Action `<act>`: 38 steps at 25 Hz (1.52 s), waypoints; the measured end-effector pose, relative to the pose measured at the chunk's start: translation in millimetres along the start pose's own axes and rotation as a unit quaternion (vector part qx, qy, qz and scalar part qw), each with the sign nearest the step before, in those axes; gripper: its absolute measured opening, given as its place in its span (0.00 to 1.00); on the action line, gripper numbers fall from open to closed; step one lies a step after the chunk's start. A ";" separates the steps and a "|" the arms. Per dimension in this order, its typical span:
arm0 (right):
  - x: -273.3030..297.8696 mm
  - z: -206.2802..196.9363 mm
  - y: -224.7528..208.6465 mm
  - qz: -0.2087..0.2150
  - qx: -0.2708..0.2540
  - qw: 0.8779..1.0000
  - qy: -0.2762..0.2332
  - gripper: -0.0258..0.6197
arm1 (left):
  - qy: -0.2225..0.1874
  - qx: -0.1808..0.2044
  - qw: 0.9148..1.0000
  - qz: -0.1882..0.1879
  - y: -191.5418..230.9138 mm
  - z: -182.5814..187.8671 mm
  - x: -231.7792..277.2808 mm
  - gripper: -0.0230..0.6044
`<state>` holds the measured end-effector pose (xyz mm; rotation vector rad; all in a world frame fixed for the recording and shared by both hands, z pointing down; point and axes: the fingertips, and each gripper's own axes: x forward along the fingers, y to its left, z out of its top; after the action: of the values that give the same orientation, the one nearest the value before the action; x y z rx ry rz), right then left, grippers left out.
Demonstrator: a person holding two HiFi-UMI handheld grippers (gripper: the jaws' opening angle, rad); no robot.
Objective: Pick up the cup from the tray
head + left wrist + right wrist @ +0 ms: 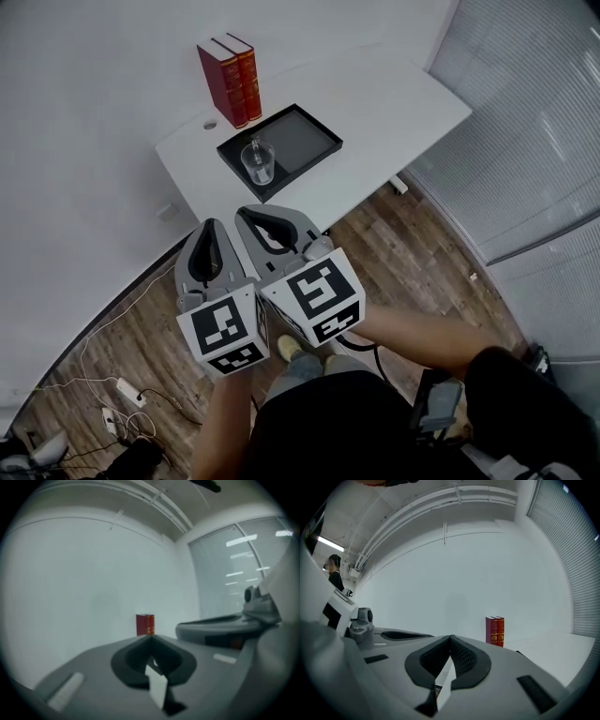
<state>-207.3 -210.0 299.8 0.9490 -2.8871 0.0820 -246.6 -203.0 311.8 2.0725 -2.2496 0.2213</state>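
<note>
Left gripper [214, 228] and right gripper [272, 217] were closed, empty. The cup [258, 161] on the tray [302, 137] stood higher in frame, seemingly nearer the right.

An office: white desk [394, 117], slatted window blinds [525, 131], 2 red books [230, 80].

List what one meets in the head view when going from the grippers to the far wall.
Grey left gripper and grey right gripper, side by side → clear plastic cup in the black rectangular tray → two upright red books.
</note>
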 end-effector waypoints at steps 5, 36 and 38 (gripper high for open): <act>4.5 -0.4 -4.6 -0.016 -0.001 1.000 -0.003 0.05 | -0.005 -0.001 1.000 -0.020 -0.3 -0.6 9.3 0.04; 104.2 9.6 -89.1 0.055 0.011 0.998 -0.005 0.05 | 0.024 0.004 0.999 0.020 12.4 14.2 136.1 0.04; 112.3 10.8 -96.1 0.064 0.012 0.998 -0.010 0.05 | 0.027 0.002 0.999 0.024 13.1 13.8 147.5 0.04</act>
<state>-240.9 -354.3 303.6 0.7713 -2.9695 0.1177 -271.6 -349.4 319.9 1.9900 -2.2722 0.2817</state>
